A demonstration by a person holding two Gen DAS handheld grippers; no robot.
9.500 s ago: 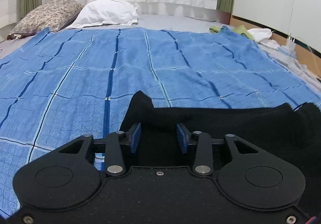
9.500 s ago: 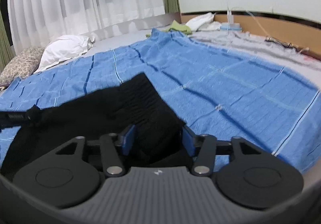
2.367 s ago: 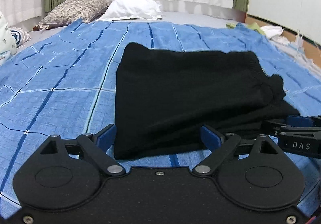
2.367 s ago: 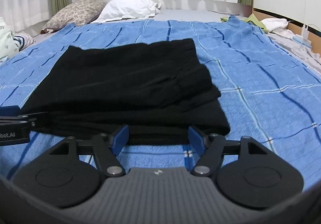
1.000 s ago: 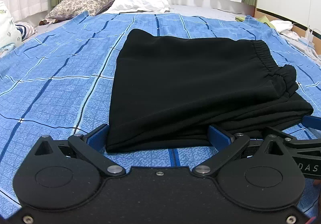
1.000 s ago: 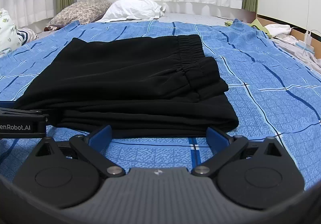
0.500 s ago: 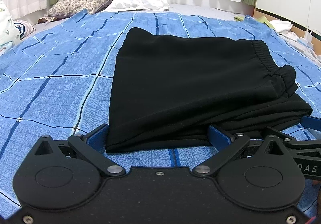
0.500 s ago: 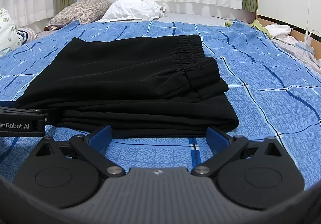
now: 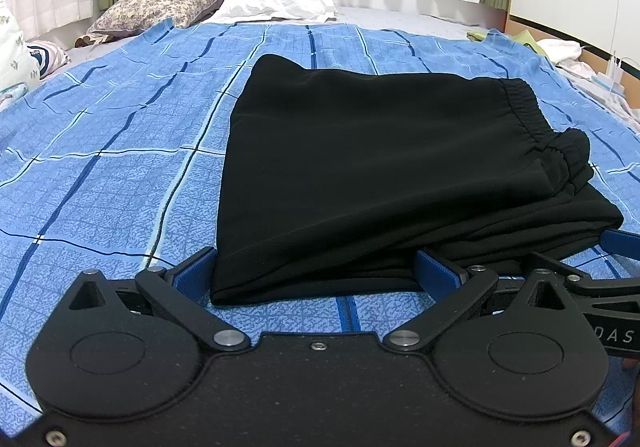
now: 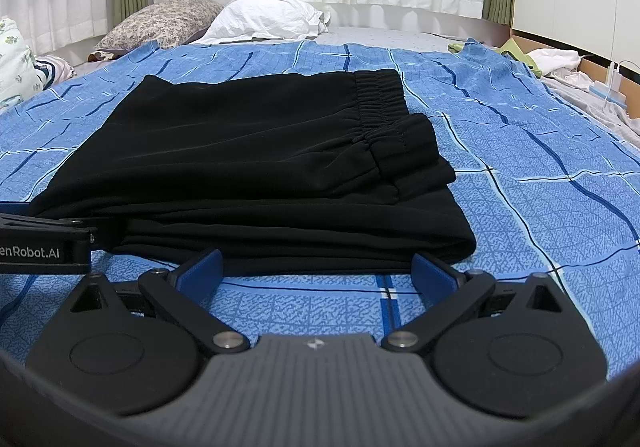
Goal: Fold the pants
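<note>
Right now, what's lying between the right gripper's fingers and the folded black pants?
In the right wrist view, only a narrow strip of the blue checked bedspread separates the open right gripper from the pants.

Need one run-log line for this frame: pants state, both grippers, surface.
pants: folded stack, waistband on top | surface: blue checked bedspread | left gripper: open, empty, at near edge | right gripper: open, empty, at near edge

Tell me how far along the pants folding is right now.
Done, by the look of it: the black pants lie on the blue blanket as a flat stack of layers, the elastic waistband on top. In hand: nothing; the left gripper and right gripper are both open, just short of the near edge. Left: perhaps squaring the uneven right-hand edges.
</note>
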